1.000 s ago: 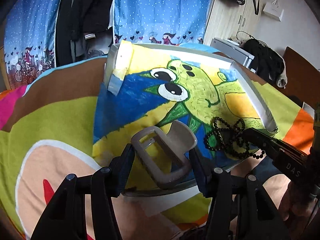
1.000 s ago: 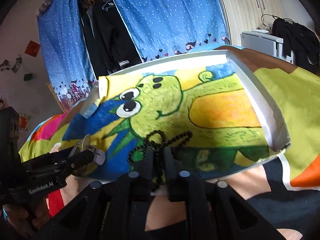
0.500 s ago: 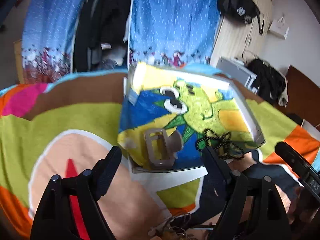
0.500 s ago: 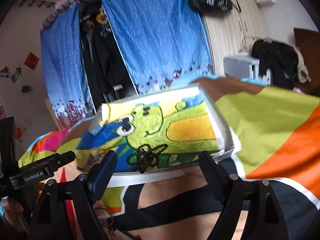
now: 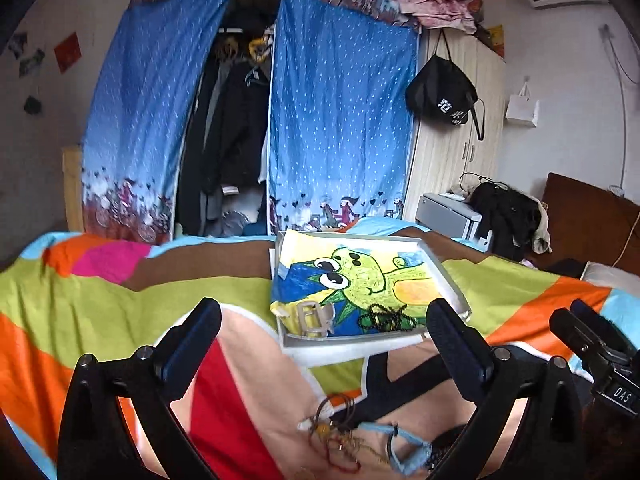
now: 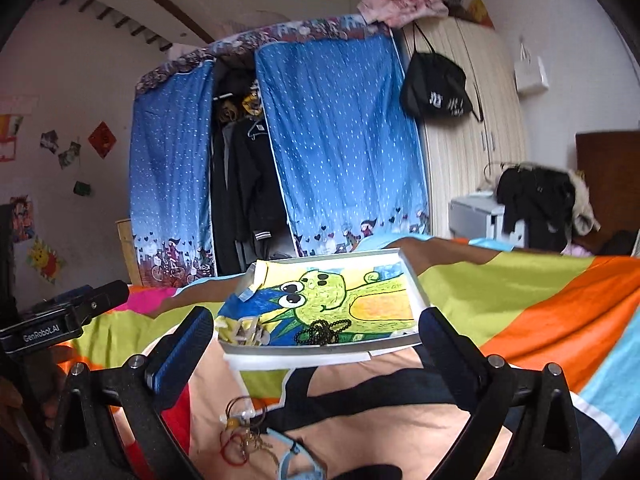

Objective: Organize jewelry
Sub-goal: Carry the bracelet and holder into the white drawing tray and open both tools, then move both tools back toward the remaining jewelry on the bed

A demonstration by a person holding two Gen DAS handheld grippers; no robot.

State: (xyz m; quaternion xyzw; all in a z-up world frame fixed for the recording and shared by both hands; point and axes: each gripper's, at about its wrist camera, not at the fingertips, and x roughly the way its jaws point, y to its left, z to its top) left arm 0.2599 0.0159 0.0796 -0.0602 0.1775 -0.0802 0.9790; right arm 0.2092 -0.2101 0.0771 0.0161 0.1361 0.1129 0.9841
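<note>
I have both grippers up off the bed (image 5: 100, 300), jaws spread wide and empty. From my left gripper (image 5: 324, 332), the white tray (image 5: 450, 276) lies at 12 o'clock on the bedspread, its raised rim closing the far and right sides. Inside it, the beige hair clip (image 5: 314, 318) sits near the front-left corner and the black bead necklace (image 5: 384, 317) just right of it, apart. Open bedspread lies all round the tray. At 6 o'clock, a tangle of cords and bracelets (image 5: 360, 440) lies loose. My right gripper (image 6: 316, 338) faces the same tray, level.
</note>
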